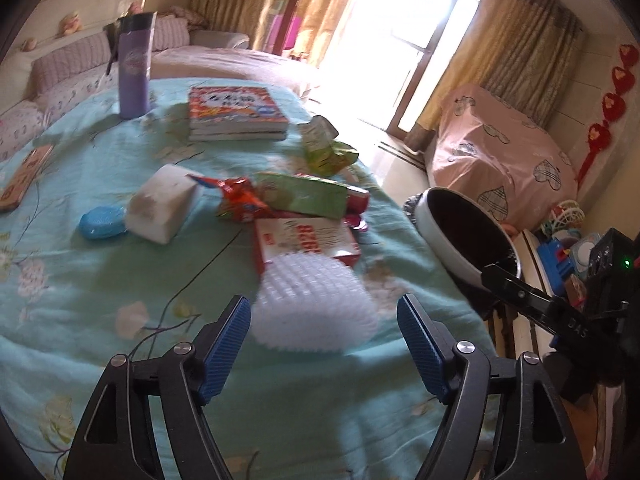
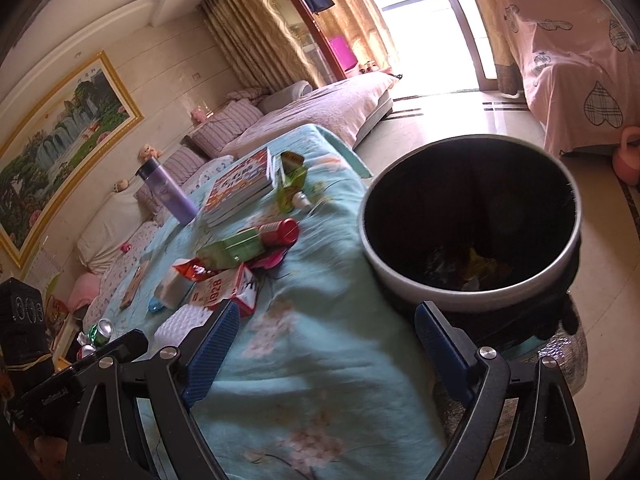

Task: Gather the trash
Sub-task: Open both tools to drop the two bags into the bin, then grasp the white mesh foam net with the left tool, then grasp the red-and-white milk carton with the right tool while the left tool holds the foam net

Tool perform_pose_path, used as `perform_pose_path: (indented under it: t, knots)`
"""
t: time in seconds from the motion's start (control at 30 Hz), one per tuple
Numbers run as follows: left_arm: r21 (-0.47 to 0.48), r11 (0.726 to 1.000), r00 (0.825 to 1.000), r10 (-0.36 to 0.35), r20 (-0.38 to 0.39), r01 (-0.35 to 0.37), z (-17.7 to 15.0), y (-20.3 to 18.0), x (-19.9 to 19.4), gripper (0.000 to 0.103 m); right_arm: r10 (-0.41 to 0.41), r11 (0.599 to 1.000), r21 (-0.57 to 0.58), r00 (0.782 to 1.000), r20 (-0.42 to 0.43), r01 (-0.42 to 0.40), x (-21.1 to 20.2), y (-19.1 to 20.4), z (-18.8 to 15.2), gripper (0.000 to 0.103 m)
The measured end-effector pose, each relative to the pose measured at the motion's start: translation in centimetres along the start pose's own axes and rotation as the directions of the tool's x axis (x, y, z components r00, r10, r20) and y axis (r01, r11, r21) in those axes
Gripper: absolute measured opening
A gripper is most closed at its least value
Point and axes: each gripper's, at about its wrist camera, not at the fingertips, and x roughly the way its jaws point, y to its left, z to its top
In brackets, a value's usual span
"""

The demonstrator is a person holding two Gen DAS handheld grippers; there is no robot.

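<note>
Left hand-held gripper [image 1: 324, 344] agape over foam net [image 1: 314, 304]

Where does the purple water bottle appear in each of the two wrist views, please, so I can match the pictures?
Left wrist view: the purple water bottle stands upright at upper left, on the far part of the blue cloth, left of the stack of books.
Right wrist view: the bottle leans at centre left, again just left of the books.
Shared landmark: the trash bin, right of the table in both.
</note>
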Motion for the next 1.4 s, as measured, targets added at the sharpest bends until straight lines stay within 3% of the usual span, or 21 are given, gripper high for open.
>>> perform_pose_path:
  t: [0.2, 0.27, 0.3, 0.37, 0.43, 0.57, 0.73, 0.87, 1.0, 1.2, 1.27, 1.33, 1.4]
  knots:
    - [-0.047, 0.998, 0.998, -0.035, -0.061, 0.032, 0.1, 1.1, 2.3, 0.073, 0.01, 1.0, -0.021, 1.0, -0.027, -0.01, 1.2, 1.5, -0.4, 0.091]
    - [-0.038, 0.998, 0.996, -0.052, -0.079, 0.049, -0.1, 1.1, 2.9, 0.051, 0.013, 1.0, -0.023, 0.999, -0.036, -0.013, 1.6, 1.9, -0.6, 0.091]
    - [-0.037, 0.998, 0.994, -0.063, -0.095, 0.06, -0.2, 1.0, 3.3, 0.046, 0.014, 1.0, -0.024, 0.999, -0.041, -0.015, 1.9, 2.2, -0.6, 0.091]
    - [-0.03, 0.997, 0.993, -0.072, -0.097, 0.069, -0.4, 1.0, 3.2, 0.021, 0.018, 0.999, -0.029, 0.999, -0.051, -0.02, 2.5, 2.8, -0.7, 0.091]
    - [-0.025, 0.997, 0.994, -0.07, -0.087, 0.068, -0.5, 1.6, 2.8, 0.015, 0.028, 0.999, -0.035, 0.998, -0.063, -0.03, 3.2, 3.5, -1.0, 0.091]
    - [-0.03, 0.999, 0.999, -0.033, -0.041, 0.032, -0.7, 3.7, 1.1, 0.014, 0.052, 0.996, -0.062, 0.994, -0.092, -0.058, 4.7, 5.4, -1.2, 0.091]
    - [-0.106, 0.994, 1.0, 0.031, 0.004, -0.03, -1.3, 7.8, -2.1, 0.013, 0.066, 0.988, -0.129, 0.988, -0.139, -0.084, 7.1, 8.5, -1.5, 0.091]
    - [-0.164, 0.985, 0.998, 0.055, 0.015, -0.052, -1.7, 9.9, -3.1, 0.01, 0.031, 0.974, -0.216, 0.987, -0.16, -0.066, 8.9, 11.0, -1.9, 0.099]
    - [-0.178, 0.983, 0.999, 0.053, 0.013, -0.05, -1.9, 10.2, -3.1, 0.01, -0.048, 0.949, -0.314, 0.984, -0.174, -0.009, 11.1, 13.2, -2.3, 0.1]
    - [-0.155, 0.987, 0.999, 0.036, 0.016, -0.033, -1.8, 9.8, -2.8, 0.01, -0.136, 0.939, -0.335, 0.976, -0.169, 0.073, 13.2, 13.8, -2.0, 0.101]
    - [-0.148, 0.989, 0.999, 0.03, 0.014, -0.028, -1.8, 9.7, -2.6, 0.01, -0.134, 0.947, -0.312, 0.976, -0.169, 0.076, 13.3, 13.3, -1.7, 0.099]
    - [-0.144, 0.989, 1.0, 0.026, 0.012, -0.024, -1.7, 9.7, -2.4, 0.01, -0.107, 0.955, -0.292, 0.981, -0.164, 0.055, 13.0, 12.9, -1.5, 0.089]
    - [-0.139, 0.99, 1.0, 0.023, 0.011, -0.021, -1.5, 9.6, -2.1, 0.01, -0.107, 0.952, -0.298, 0.985, -0.138, 0.062, 12.1, 12.5, -1.4, 0.089]
